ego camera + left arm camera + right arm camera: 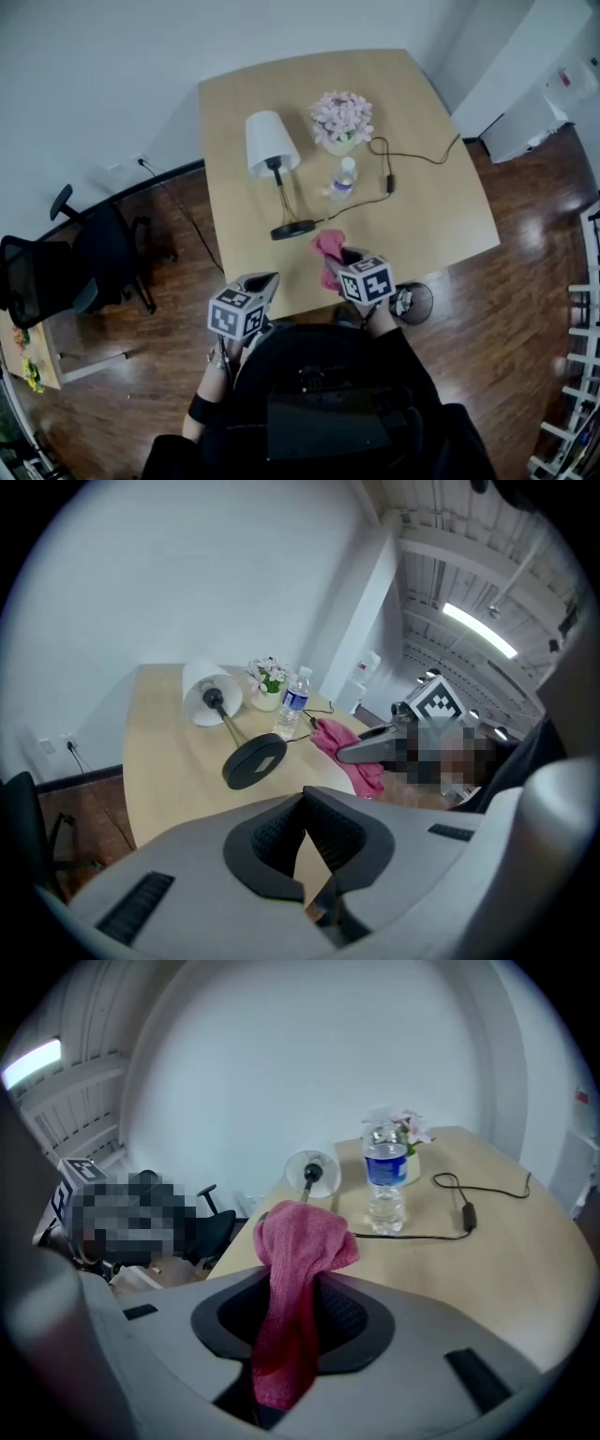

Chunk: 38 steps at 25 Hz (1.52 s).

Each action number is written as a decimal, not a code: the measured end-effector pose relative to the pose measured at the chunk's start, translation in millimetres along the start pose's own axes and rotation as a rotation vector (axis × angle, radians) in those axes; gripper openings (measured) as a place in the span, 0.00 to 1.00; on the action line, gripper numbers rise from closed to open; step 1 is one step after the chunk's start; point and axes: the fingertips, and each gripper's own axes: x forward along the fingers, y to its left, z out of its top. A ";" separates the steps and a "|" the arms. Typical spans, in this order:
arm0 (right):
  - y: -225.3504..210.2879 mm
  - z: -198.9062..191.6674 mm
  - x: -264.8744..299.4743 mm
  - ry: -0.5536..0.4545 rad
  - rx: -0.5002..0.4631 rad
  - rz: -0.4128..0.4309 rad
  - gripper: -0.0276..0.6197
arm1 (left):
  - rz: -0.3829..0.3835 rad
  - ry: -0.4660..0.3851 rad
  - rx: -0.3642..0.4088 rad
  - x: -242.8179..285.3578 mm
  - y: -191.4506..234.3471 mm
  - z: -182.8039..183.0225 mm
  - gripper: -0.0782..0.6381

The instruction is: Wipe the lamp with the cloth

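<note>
Holding both grippers close in front of the body at the near edge of the bench (441,206), each angled forward and down. Right gripper (342,260): jaws pinching the pink cloth (328,246), which bunches above them and hangs down behind. Left gripper (270,279): jaws pressed together, nothing between. Lamp (272,142) stands further in on the bench, untouched, its base near the cloth.

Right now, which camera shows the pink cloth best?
The right gripper view: the pink cloth fills the centre, pinched between the jaws and hanging down. The head view shows only a small pink bunch at the right gripper. The left gripper view shows it from the side, small and off to the right.
</note>
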 end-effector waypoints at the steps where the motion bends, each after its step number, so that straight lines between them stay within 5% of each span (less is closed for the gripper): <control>1: 12.8 2.7 6.4 0.001 -0.002 0.007 0.24 | -0.001 -0.001 0.003 -6.0 9.2 -0.8 0.11; 8: 61.4 17.4 24.6 -0.017 -0.002 -0.001 0.24 | -0.036 0.018 0.013 -23.8 52.7 -7.5 0.11; 22: 34.2 34.6 12.1 0.001 -0.054 0.064 0.24 | 0.062 -0.005 -0.033 42.9 103.9 59.6 0.12; 26: 21.8 39.9 9.4 0.000 -0.056 0.071 0.24 | 0.134 -0.002 -0.076 76.0 137.9 95.2 0.39; 30: 11.2 48.8 9.0 -0.004 -0.056 0.078 0.24 | 0.200 0.008 -0.110 114.6 163.9 122.5 0.55; 38: -8.9 62.5 13.2 0.022 -0.083 0.103 0.24 | 0.283 0.034 -0.197 182.4 195.0 145.7 0.55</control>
